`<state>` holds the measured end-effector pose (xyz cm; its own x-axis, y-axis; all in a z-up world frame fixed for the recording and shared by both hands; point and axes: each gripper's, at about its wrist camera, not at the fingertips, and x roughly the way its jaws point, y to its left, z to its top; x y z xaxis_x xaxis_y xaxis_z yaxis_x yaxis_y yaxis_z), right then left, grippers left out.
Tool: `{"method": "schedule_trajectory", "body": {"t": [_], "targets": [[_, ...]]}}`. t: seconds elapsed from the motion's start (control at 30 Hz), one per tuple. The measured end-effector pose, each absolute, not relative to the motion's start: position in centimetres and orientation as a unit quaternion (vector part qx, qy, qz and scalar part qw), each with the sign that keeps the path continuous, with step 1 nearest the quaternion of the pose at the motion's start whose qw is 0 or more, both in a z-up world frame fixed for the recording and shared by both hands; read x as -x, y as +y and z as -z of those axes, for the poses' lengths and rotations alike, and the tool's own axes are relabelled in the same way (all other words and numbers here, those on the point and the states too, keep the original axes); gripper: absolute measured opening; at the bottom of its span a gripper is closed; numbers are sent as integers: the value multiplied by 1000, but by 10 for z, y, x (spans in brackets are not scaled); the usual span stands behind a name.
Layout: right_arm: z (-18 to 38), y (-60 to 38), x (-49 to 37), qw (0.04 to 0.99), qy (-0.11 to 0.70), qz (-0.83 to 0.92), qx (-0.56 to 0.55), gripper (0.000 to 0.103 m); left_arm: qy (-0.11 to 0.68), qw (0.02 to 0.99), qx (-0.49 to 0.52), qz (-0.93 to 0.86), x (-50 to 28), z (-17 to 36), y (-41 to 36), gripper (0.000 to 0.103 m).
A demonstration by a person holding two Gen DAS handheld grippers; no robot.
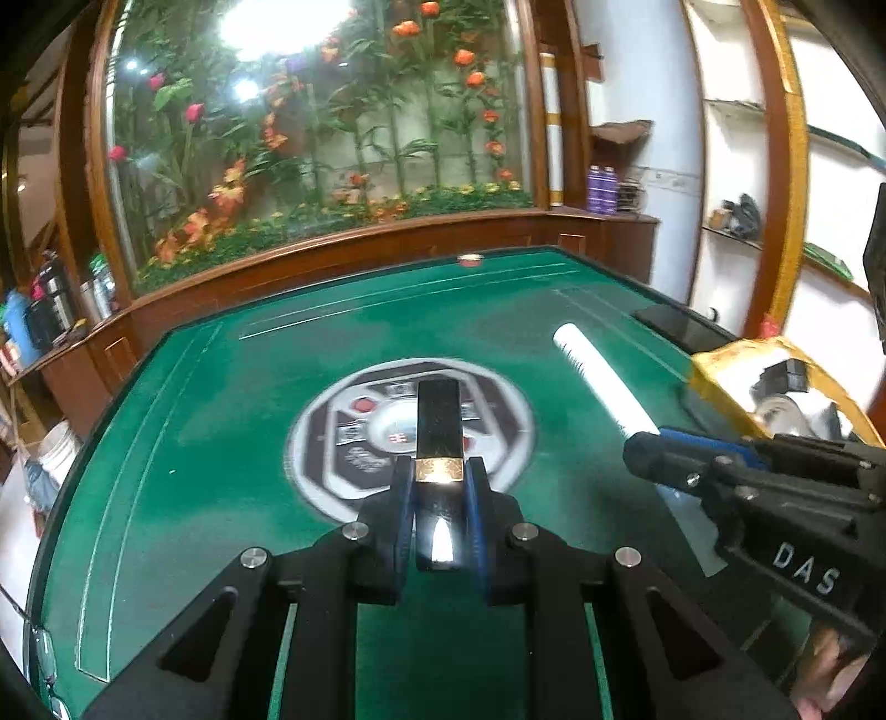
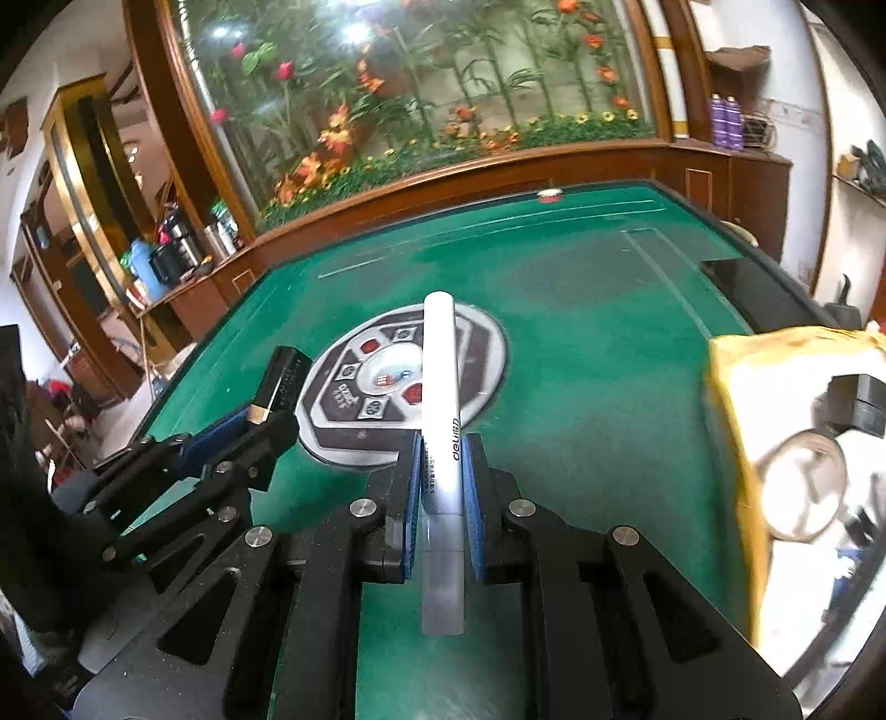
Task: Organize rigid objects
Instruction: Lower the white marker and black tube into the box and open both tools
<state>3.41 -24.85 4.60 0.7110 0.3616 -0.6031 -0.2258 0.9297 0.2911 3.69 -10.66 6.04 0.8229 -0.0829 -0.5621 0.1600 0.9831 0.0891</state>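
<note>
jaws clamped, l on black tube [image 1: 438,421], r on white pen [image 2: 440,382]

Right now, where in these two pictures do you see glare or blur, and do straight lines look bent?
Left wrist view: strong white glare on the glass wall, a bright spot on the black tube, and the yellow bag is blurred. Right wrist view: the yellow bag is smeared, but the white pen is sharp. In both views the green table and wooden frames curve from the fisheye lens.
</note>
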Motion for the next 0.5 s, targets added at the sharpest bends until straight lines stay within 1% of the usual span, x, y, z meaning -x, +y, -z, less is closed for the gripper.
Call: {"method": "schedule_trajectory", "body": {"t": [0.3,0.5], "targets": [[-56,-328,-2,920,348,-112,-139,14,303,938,-59,158,-22,-83,-165,17],[-57,-395,21,922,345,-57,-165,14,331,909,-23,251,-13,-94,-220,17]]}}
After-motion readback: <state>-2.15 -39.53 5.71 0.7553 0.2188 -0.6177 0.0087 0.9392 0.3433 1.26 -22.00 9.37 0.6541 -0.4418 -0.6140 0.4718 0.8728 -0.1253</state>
